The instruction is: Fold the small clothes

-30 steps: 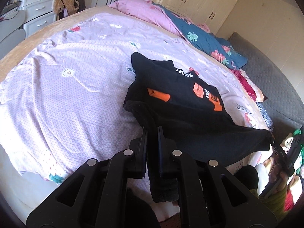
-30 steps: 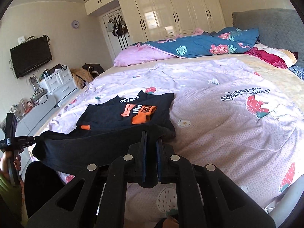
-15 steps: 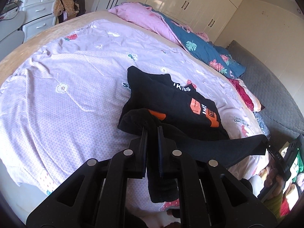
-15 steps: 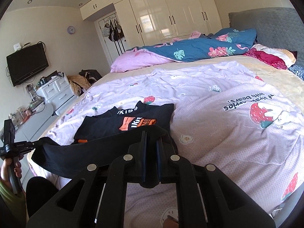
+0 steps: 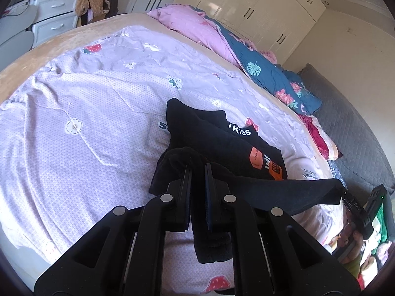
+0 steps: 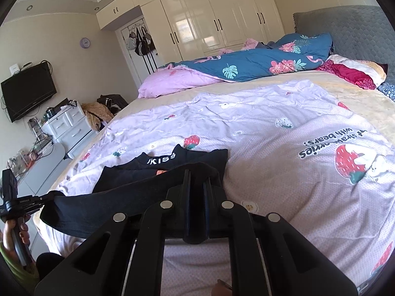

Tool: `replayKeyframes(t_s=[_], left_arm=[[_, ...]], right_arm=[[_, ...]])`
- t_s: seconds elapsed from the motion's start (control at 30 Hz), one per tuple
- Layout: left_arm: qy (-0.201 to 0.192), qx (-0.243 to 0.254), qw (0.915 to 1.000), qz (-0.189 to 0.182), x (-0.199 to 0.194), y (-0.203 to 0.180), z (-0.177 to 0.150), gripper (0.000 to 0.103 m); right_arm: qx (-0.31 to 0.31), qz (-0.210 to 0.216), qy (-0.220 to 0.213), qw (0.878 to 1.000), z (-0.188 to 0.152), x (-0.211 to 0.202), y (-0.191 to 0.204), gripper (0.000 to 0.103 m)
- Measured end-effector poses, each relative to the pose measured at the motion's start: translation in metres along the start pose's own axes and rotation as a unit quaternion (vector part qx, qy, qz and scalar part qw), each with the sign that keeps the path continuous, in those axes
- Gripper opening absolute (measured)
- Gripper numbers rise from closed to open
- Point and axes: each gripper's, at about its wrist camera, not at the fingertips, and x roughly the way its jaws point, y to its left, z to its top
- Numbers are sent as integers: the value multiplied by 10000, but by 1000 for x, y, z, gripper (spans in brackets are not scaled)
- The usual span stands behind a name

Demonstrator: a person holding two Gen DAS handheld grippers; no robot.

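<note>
A black T-shirt point(image 5: 222, 145) with orange patches and white lettering lies on the lilac strawberry sheet point(image 5: 86, 128). Its near hem is lifted off the bed and stretched in a taut band between both grippers. My left gripper point(image 5: 198, 166) is shut on one corner of that hem, and a flap of black cloth hangs below its fingers. My right gripper point(image 6: 197, 172) is shut on the other corner of the shirt point(image 6: 138, 194), whose collar end rests flat. Each view shows the other gripper at its edge, the right gripper point(image 5: 345, 194) and the left gripper point(image 6: 45, 198), both pinching black cloth.
A blue floral duvet point(image 6: 259, 61) and pink quilt point(image 6: 172, 79) are heaped along the bed's far side, with red pillows point(image 6: 350, 71) by the grey headboard. White drawers point(image 6: 71, 125), a wall TV point(image 6: 27, 91) and wardrobes point(image 6: 217, 19) stand beyond. A hand point(image 6: 17, 229) holds the left gripper's handle.
Both grippers have carried the lifted hem forward over the shirt toward the collar. The folded band now covers most of the orange patches that showed before.
</note>
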Motion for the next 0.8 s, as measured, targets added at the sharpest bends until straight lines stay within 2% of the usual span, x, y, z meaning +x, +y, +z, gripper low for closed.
replayKeyframes(t_s=[0.37, 0.57, 0.6, 0.7, 0.8], left_arm=[[-78, -285, 9995, 135, 30, 13, 29, 3], [-147, -331, 9990, 259, 41, 23, 28, 5], [-200, -346, 9987, 323, 40, 26, 28, 5], [-304, -453, 9980, 307, 35, 36, 26, 7], [-274, -379, 9980, 433, 35, 39, 21, 13]], right_arm=[[274, -122, 215, 9993, 18, 51, -4, 8], [260, -418, 243, 9985, 15, 73, -6, 10], [269, -488, 228, 9982, 11, 75, -8, 13], [258, -626, 82, 9977, 1, 75, -12, 40], [172, -721, -49, 9972, -9, 71, -13, 43]])
